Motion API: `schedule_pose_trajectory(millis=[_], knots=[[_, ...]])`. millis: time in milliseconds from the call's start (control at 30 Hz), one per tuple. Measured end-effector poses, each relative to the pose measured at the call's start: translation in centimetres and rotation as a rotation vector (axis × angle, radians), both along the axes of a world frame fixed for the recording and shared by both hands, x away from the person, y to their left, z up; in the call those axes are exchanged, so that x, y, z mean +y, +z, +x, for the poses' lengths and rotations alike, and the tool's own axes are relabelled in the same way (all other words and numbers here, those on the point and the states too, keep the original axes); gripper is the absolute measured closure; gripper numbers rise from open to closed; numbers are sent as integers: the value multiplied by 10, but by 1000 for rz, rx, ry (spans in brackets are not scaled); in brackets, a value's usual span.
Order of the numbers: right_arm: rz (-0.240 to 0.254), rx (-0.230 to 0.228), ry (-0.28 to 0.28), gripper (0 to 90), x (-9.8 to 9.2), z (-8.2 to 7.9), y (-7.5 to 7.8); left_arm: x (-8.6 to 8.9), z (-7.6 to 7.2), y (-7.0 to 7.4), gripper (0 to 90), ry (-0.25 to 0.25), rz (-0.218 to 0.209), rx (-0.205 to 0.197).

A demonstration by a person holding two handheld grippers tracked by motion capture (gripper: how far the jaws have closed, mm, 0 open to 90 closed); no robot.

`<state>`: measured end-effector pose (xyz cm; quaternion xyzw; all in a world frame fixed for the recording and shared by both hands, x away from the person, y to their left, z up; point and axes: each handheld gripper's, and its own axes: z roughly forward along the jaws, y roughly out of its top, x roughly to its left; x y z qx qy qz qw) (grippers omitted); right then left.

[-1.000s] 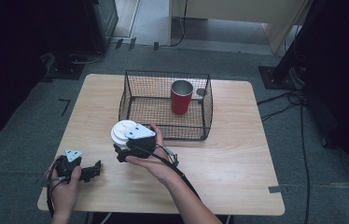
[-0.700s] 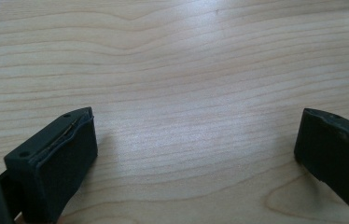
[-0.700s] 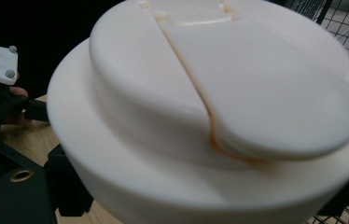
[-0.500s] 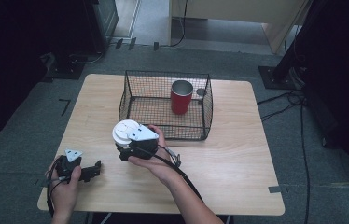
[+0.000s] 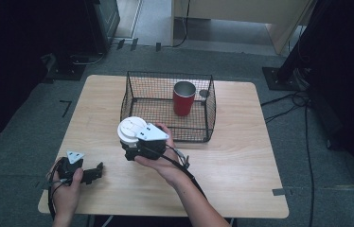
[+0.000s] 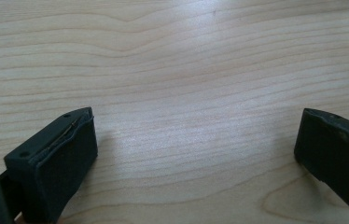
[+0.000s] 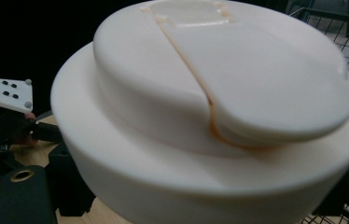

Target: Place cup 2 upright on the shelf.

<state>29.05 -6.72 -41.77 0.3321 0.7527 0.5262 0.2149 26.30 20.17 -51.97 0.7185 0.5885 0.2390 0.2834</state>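
A round white lid [image 5: 130, 128] with a flip tab is held just in front of the wire basket [image 5: 128, 94], tilted. My right gripper [image 5: 131, 142] is shut on it from the near side. In the right gripper view the lid [image 7: 210, 107] looms close, with black jaw parts showing low on either side. A red cup [image 5: 183, 98] stands upright inside the basket. My left gripper [image 5: 98, 169] rests on the table [image 5: 241, 161] at the near left. Its jaws stand wide open over bare wood [image 6: 196, 154] with nothing between them.
The black wire basket sits at the table's far middle, its front wall just beyond the lid. A small grey knob [image 5: 204, 93] shows at the basket's right wall. Cables trail from both grippers. Dark equipment and floor cables surround the table.
The right hand and the white lid have shifted slightly toward the basket. The left gripper has stayed in place.
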Motion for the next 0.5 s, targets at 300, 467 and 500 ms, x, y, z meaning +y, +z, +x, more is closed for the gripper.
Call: schedule_pose_trajectory(millis=[300, 467, 500], knots=[[24, -44, -3, 161, -5, -2, 12, 0, 0, 0, 0, 0, 0, 0], [33, -63, -7, 160, -5, -4, 18, 0, 0, 0, 1, 0, 0, 0], [38, -68, -7, 160, -5, -4, 19, 0, 0, 0, 1, 0, 0, 0]])
